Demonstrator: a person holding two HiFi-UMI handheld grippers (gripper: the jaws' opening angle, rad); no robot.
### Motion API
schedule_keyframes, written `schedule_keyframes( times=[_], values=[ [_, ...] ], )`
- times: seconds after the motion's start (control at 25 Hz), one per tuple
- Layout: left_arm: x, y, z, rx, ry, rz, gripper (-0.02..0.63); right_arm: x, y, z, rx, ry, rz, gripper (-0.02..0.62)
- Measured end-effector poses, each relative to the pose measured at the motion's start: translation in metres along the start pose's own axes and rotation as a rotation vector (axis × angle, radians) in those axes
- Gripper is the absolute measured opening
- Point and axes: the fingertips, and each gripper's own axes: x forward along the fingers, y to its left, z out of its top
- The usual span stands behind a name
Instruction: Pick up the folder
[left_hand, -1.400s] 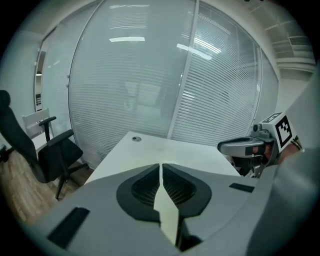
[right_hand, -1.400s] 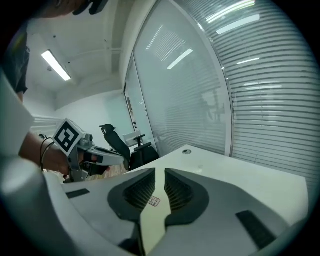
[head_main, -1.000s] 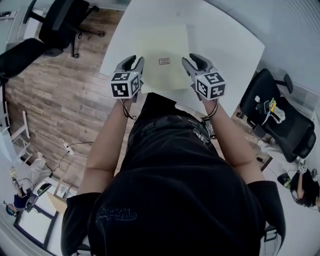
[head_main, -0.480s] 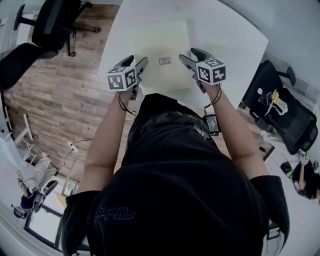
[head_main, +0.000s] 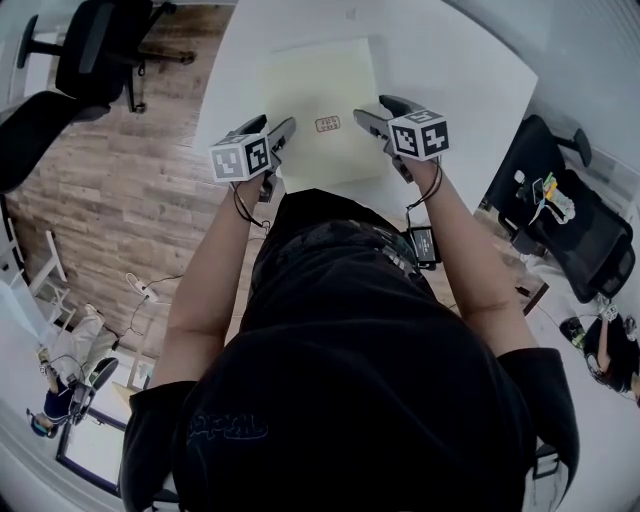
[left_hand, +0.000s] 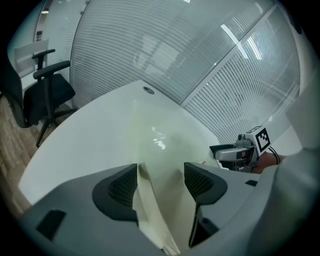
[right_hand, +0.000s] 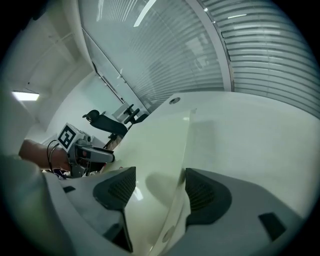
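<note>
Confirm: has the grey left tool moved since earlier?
Yes: the left tool has sunk toward the white table; its jaws have just been opening, the pale yellow folder's edge between them.

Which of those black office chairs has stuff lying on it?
The chair right of the table: small colourful items lie on it. The upper-left chair and its neighbour look bare.

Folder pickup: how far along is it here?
Done: both grippers sit at the near corners of the folder, which looks to lie on the table. In hand: the left gripper and right gripper each straddle a folder edge; jaws have just been opening, not clamped. Left: close and lift.
</note>
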Motion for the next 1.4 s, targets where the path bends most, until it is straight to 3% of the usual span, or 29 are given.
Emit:
schedule_keyframes(
  times=[0.24,0.4,0.6,0.88,1.16,1.4],
  values=[
    [0.01,0.0,0.0,-0.012,0.011,-0.005,0.318,0.016,-0.008,-0.004,0.034,0.024,-0.012,0.32],
    [0.014,0.001,-0.003,-0.03,-0.005,-0.018,0.327,0.022,-0.01,-0.012,0.163,0.036,0.07,0.336],
    [0.016,0.003,-0.003,-0.056,-0.01,-0.062,0.337,0.028,-0.012,-0.015,0.227,0.047,0.151,0.352],
    [0.019,0.012,-0.01,-0.16,-0.008,-0.168,0.354,0.028,-0.006,-0.017,0.247,0.029,0.178,0.353],
    [0.022,0.008,-0.007,-0.159,-0.004,-0.138,0.353,0.027,-0.016,-0.015,0.235,0.051,0.131,0.353],
    [0.008,-0.002,0.008,-0.097,-0.031,-0.137,0.351,0.013,-0.005,-0.002,0.192,0.025,0.116,0.353]
  ],
)
